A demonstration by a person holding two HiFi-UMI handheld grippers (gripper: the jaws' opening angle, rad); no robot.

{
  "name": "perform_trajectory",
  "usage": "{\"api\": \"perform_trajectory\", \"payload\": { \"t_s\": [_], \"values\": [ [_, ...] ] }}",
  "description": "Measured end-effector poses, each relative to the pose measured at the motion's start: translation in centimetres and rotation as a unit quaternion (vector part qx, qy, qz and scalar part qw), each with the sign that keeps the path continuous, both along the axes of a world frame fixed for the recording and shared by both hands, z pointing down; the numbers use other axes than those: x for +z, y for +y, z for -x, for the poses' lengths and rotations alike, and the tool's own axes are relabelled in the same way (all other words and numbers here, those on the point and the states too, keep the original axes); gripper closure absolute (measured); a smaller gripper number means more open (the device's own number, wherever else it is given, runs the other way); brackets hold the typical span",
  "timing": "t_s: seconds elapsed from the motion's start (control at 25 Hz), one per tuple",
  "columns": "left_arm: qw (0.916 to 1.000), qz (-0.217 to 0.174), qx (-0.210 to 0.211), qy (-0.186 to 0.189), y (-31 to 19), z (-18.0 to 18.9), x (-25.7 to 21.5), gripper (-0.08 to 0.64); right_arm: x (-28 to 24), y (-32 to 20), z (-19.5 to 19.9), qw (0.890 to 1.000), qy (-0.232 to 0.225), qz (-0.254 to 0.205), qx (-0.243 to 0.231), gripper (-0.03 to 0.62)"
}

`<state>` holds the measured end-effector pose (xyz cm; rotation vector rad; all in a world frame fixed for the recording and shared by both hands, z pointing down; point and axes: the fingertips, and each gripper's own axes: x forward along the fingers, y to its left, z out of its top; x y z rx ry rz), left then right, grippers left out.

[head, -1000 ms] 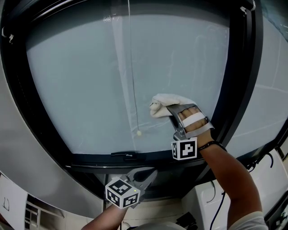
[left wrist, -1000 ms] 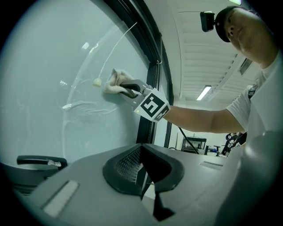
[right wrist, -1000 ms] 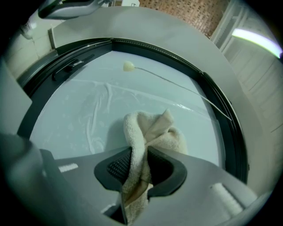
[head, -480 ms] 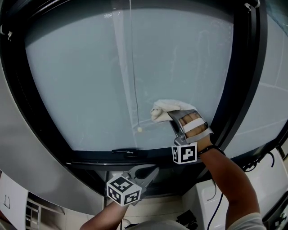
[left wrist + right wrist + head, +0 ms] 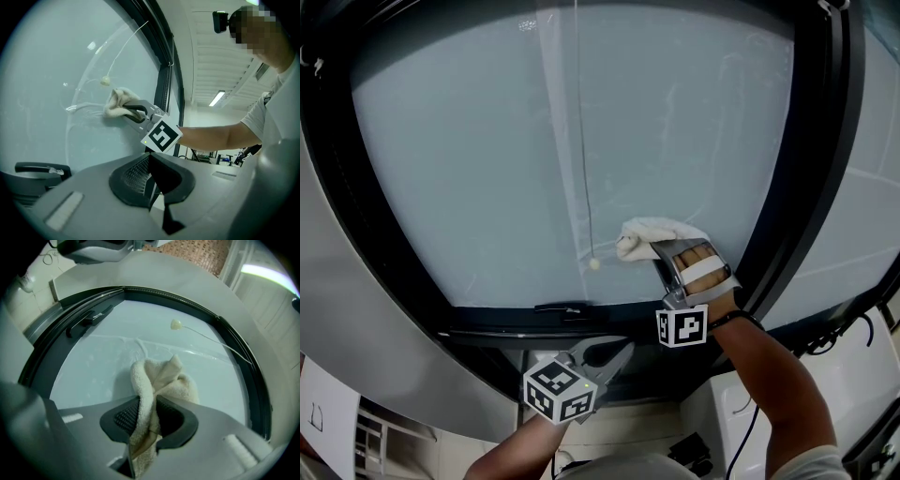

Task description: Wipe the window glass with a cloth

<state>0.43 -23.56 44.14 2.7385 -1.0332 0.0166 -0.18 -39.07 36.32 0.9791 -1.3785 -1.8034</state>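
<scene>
— What takes up most of the view?
— The window glass (image 5: 487, 141), a wide pale pane set in a black frame (image 5: 811, 187). A latch handle (image 5: 561, 307) lies along the bottom rail.
— Where is the cloth?
— The white cloth (image 5: 649, 232) is bunched against the lower right part of the pane, near the frame's right upright. The right hand-held gripper (image 5: 654, 247) has its jaws clamped on it. In the right gripper view the towelling runs between the two pads and bulges out ahead of them onto the glass.
— And the other one?
— The left hand-held gripper (image 5: 617, 354) sits lower, below the bottom rail, off the glass and well apart from the cloth. Its jaws are together with nothing between them.
— Anything smaller?
— A thin cord (image 5: 581, 141) hangs down the pane. Its bead (image 5: 594, 264) sits just left of the cloth, near it but not touching.
</scene>
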Motion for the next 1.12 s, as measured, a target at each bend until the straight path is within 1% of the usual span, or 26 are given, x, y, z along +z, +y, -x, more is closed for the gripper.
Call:
{"api": "perform_trajectory", "payload": {
  "t_s": [0.28, 0.48, 0.68, 0.76, 0.84, 0.92, 1.04, 1.12],
  "values": [
    [1.0000, 0.000, -0.001, -0.003, -0.1, 0.4, 0.0, 0.543, 0.6, 0.0, 0.0, 1.000, 0.010, -0.001, -0.004, 0.505],
    [1.0000, 0.000, -0.001, -0.002, -0.2, 0.5, -0.1, 0.543, 0.7, -0.1, 0.0, 1.000, 0.000, 0.007, -0.003, 0.505],
    [1.0000, -0.002, 0.003, 0.001, -0.3, 0.3, -0.1, 0.543, 0.8, -0.1, 0.1, 0.999, -0.021, 0.024, 0.000, 0.505],
    [1.0000, -0.002, 0.004, 0.001, -0.2, 0.3, -0.1, 0.543, 0.7, -0.1, 0.2, 0.999, -0.023, 0.032, 0.004, 0.505],
    [1.0000, -0.002, 0.005, 0.001, -0.1, 0.4, -0.1, 0.543, 0.3, 0.2, 0.4, 0.999, -0.019, 0.048, 0.006, 0.505],
    [1.0000, -0.002, 0.006, 0.002, -0.1, 0.5, -0.1, 0.543, 0.2, 0.2, 0.5, 0.997, -0.015, 0.074, 0.013, 0.505],
    [1.0000, -0.004, 0.007, 0.003, 0.0, 0.7, -0.3, 0.543, 0.5, 0.2, 0.4, 0.992, -0.006, 0.120, 0.030, 0.505],
    [1.0000, -0.006, 0.005, 0.004, 0.0, 1.1, -0.5, 0.543, 0.4, 0.3, 0.4, 0.990, 0.008, 0.137, 0.037, 0.503]
  ]
}}
